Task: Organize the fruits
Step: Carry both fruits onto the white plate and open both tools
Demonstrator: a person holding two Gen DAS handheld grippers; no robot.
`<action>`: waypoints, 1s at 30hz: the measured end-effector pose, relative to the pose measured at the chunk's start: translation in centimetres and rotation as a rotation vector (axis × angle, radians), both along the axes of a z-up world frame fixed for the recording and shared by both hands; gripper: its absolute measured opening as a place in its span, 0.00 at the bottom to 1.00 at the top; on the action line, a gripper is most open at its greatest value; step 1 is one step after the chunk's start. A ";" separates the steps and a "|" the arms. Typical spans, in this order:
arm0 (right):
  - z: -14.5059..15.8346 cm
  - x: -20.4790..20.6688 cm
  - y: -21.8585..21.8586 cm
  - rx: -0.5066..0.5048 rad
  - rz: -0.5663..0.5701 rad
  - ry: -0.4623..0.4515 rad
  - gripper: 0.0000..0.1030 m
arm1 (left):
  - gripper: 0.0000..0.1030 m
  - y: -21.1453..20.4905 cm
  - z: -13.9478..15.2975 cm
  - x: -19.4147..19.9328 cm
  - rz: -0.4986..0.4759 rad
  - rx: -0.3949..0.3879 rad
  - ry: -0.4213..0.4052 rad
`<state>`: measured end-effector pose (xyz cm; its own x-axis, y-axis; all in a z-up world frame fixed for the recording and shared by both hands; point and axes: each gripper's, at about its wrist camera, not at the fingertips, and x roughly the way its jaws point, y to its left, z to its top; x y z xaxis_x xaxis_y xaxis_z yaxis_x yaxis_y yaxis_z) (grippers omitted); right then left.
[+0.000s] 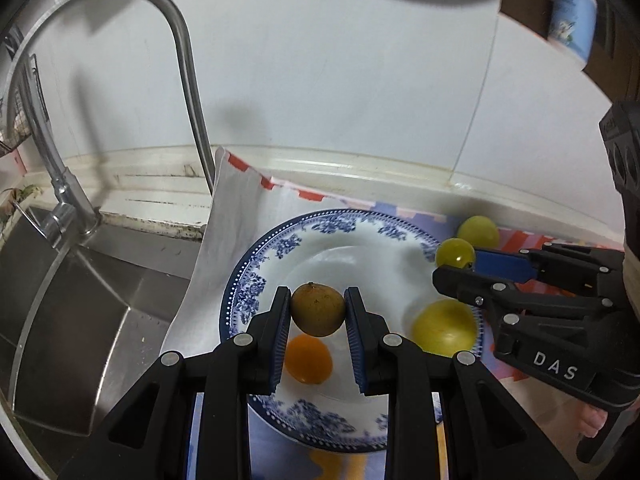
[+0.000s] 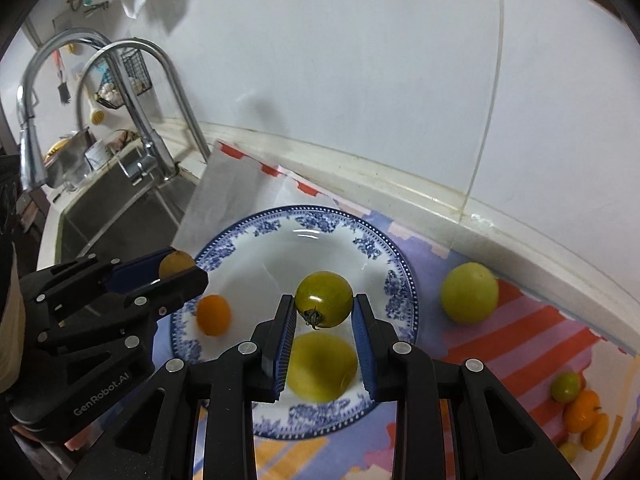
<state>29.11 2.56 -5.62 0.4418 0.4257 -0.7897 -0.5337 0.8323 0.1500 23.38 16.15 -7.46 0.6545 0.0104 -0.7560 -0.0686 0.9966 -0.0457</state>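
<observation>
Left gripper (image 1: pixel 318 308): nearest the left wrist camera, black with blue pads, clamped on a brown round fruit (image 1: pixel 318 310) and held above the plate.
Right gripper (image 2: pixel 324 306): nearest the right wrist camera, clamped on a green tomato (image 2: pixel 324 299) with its stem turned toward the lens, also above the plate.
Sink (image 1: pixel 80 300): steel basin at the left, beside the cloth's edge.
Tap (image 1: pixel 176 40): curved steel spout arching over the sink.
Cloth (image 2: pixel 540 328): striped in pink, red and purple, spread on the counter under the plate; its white underside is folded up toward the sink.
Plate (image 2: pixel 380 248): white with a blue flowered rim, lying on the cloth.
Large yellow-green fruit (image 2: pixel 322 366): on the plate, at the near edge, below the right gripper.
Pale green fruit (image 2: pixel 469 298): on the cloth, just right of the plate.
Orange tomato (image 2: pixel 214 315): on the plate, at its left side, near the left gripper's fingers.
Fruit pile (image 2: pixel 580 412): small orange, yellow and green pieces on the cloth at the far right, well apart from the plate.
Bottle (image 1: pixel 572 8): white and blue, on a shelf at upper right.
</observation>
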 end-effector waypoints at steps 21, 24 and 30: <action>-4.1 3.6 1.6 -0.024 0.001 0.112 0.29 | 0.27 0.3 -4.1 3.8 -0.014 0.010 0.098; -4.4 3.9 1.6 -0.018 -0.006 0.123 0.29 | 0.27 0.3 -4.4 4.1 -0.010 0.014 0.107; -4.5 4.0 1.3 -0.009 -0.009 0.139 0.30 | 0.28 0.2 -4.4 4.1 -0.009 0.014 0.110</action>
<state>33.13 3.87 -10.14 0.3322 0.4144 -0.8473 -0.5005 0.8389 0.2140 27.44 16.32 -11.83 0.5674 0.0157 -0.8233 -0.0635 0.9977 -0.0247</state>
